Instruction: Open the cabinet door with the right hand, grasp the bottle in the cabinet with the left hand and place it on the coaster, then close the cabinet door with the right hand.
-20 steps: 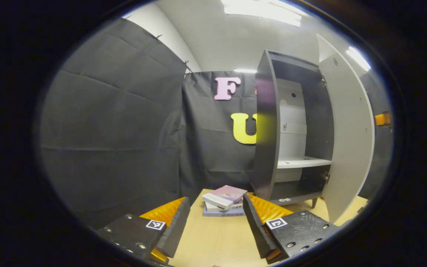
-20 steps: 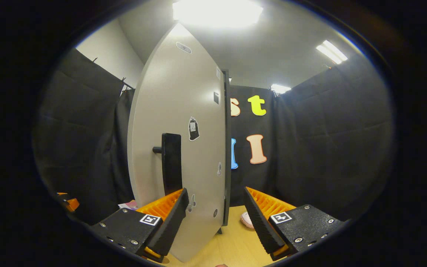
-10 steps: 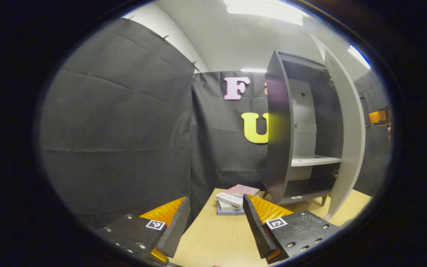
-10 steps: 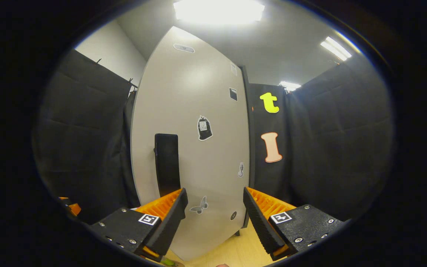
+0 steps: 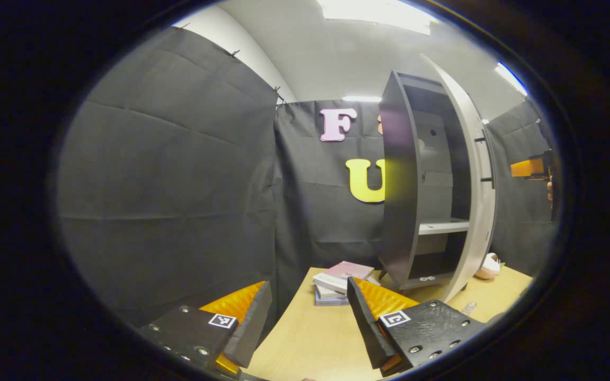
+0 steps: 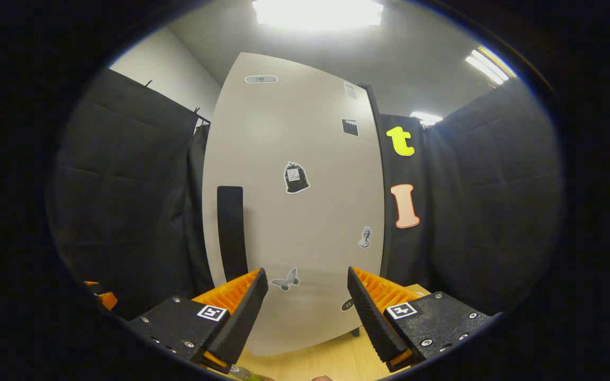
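The dark cabinet [image 5: 397,185] stands on the wooden table [image 5: 305,338], its pale door [image 5: 477,174] swung most of the way toward the opening. A white shelf [image 5: 442,226] shows through the gap, with no bottle visible inside. My left gripper [image 5: 310,317] hangs open over the table, well short of the cabinet. The right gripper [image 5: 530,168] shows beyond the door. In the right gripper view my right gripper [image 6: 307,312] is open, facing the door's front [image 6: 305,159] close up, right of the black handle [image 6: 231,233]. A small greenish thing [image 6: 244,374] peeks in at the bottom edge.
A stack of books [image 5: 339,278] lies left of the cabinet's foot. A pink object [image 5: 489,266] sits on the table right of the door, and a small clear object [image 5: 469,307] lies nearer. Black cloth walls close in on all sides.
The cabinet door has swung from wide open to nearly shut. My right gripper has followed its front face round. My left gripper stays open and has drawn back a little.
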